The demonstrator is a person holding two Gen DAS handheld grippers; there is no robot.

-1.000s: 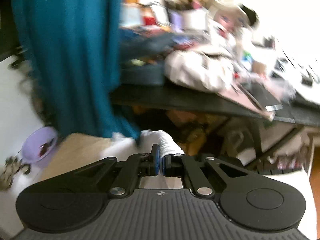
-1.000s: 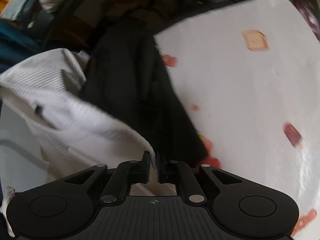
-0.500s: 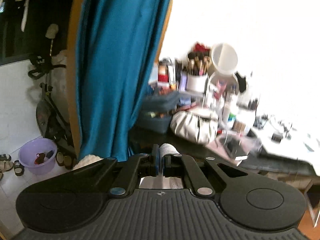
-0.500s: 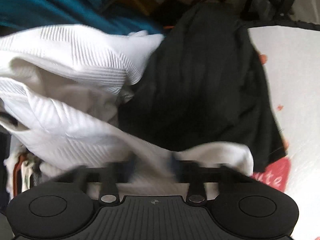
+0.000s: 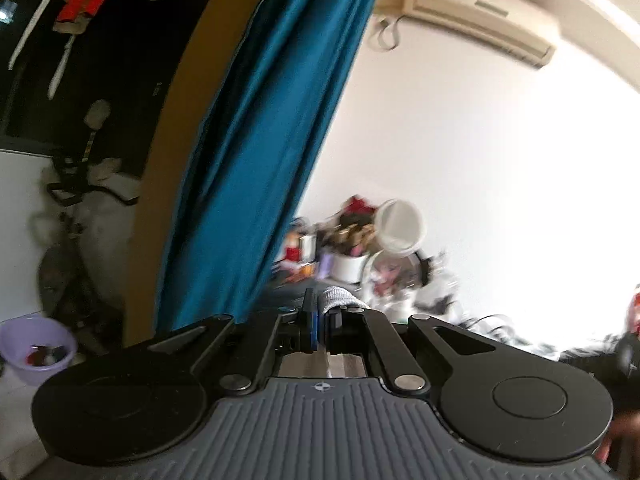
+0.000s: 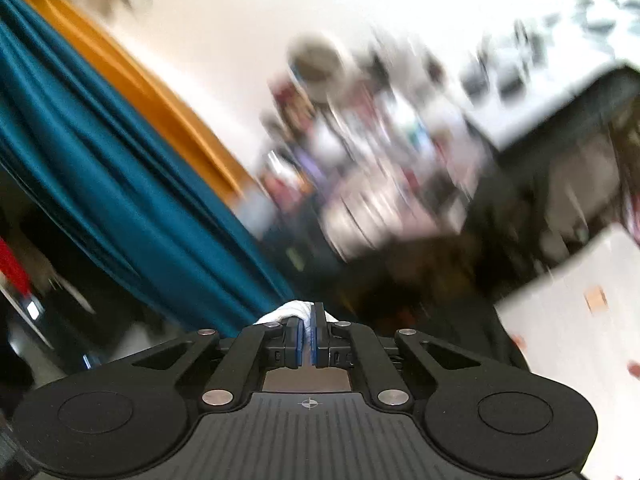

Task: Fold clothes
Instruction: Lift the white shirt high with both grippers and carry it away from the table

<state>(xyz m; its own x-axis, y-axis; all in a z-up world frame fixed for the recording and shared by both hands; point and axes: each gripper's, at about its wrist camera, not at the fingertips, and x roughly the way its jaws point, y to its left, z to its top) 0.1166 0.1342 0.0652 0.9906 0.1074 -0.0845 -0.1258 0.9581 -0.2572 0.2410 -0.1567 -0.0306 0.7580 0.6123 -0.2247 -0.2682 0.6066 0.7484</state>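
1. My left gripper point(image 5: 320, 330): jaws clamped on a fold of the white ribbed garment point(image 5: 338, 298), which pokes up past the fingertips.
2. My right gripper point(image 6: 307, 334): pinching another bunch of it.
3. Background: teal curtain point(image 5: 256, 160), cluttered desk point(image 6: 400, 160), blurred.

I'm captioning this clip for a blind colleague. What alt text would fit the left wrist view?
The left gripper, seen from just behind, is shut on a bit of white ribbed cloth and tilted up toward a white wall. A teal curtain hangs on the left, with a cluttered desk and a wall air conditioner beyond.
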